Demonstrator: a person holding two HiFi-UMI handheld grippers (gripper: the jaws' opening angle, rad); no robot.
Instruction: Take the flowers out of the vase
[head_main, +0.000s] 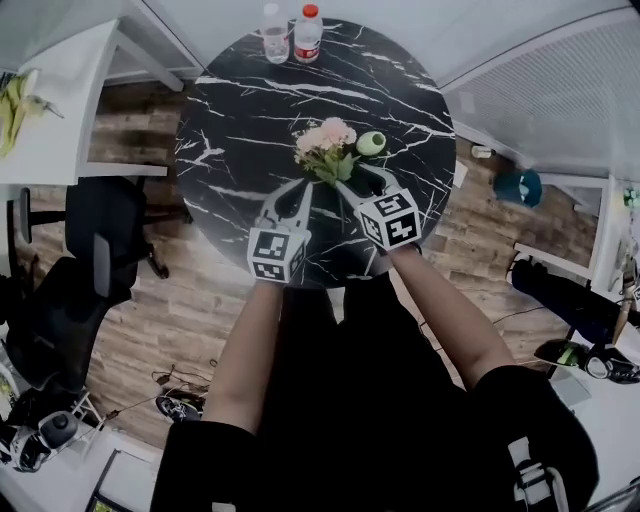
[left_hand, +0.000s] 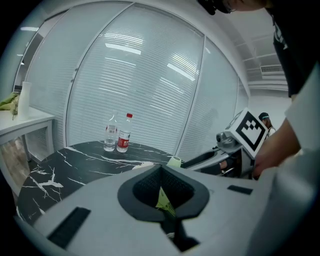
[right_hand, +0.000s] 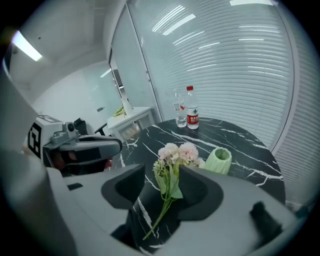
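A small bunch of pink flowers (head_main: 325, 140) with green leaves hangs in the air, out of the pale green vase (head_main: 371, 143). The vase stands upright on the black marble table (head_main: 240, 120), just right of the bunch. In the right gripper view the flowers (right_hand: 176, 152) sit between my right gripper (right_hand: 162, 175) jaws. Their leaves lean on the right-hand pad and the bare stems dangle above the table. My left gripper (head_main: 300, 190) hovers just left of the bunch, jaws together. A sliver of green leaf shows in their slit (left_hand: 164, 200).
A red-labelled water bottle (head_main: 308, 35) and a clear bottle (head_main: 275, 40) stand at the table's far edge. A black office chair (head_main: 100, 240) and a white desk (head_main: 60, 110) are to the left. White blinds close off the far side.
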